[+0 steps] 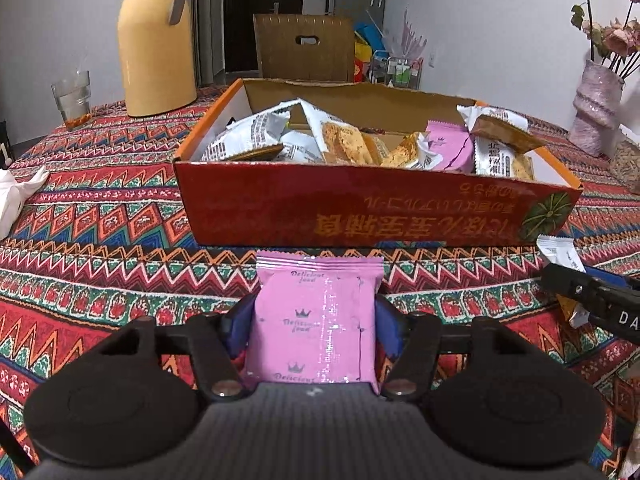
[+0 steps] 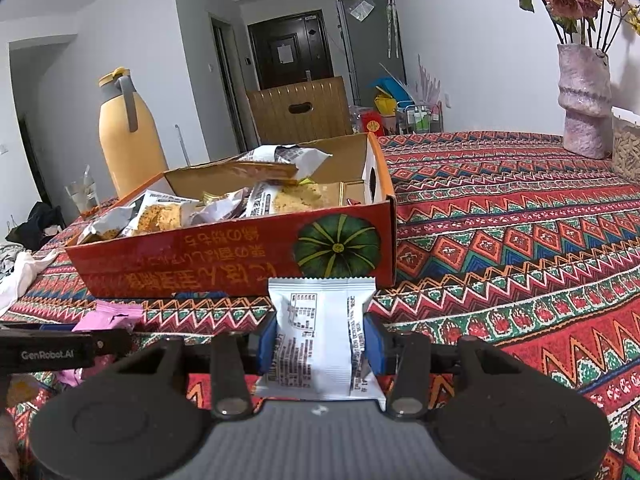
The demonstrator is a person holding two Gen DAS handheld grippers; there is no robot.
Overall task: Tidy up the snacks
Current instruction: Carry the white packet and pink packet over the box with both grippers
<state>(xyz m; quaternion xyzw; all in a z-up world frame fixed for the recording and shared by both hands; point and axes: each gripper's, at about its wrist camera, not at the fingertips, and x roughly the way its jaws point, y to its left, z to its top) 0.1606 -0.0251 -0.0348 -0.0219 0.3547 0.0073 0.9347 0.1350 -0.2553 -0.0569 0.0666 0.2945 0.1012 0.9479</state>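
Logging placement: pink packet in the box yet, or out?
Out. The pink packet sits clamped between the left gripper fingers, short of the orange box front wall.

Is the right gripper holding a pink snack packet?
No, the right gripper is shut on a white snack packet; the pink packet sits in the left gripper.

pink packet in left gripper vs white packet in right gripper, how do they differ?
Colour: the pink packet is glossy pink with crown logos; the white packet is white with dense black print. Holder: pink sits in the left gripper, white in the right gripper. Shared: both sealed, clamped at the sides, short of the orange box.
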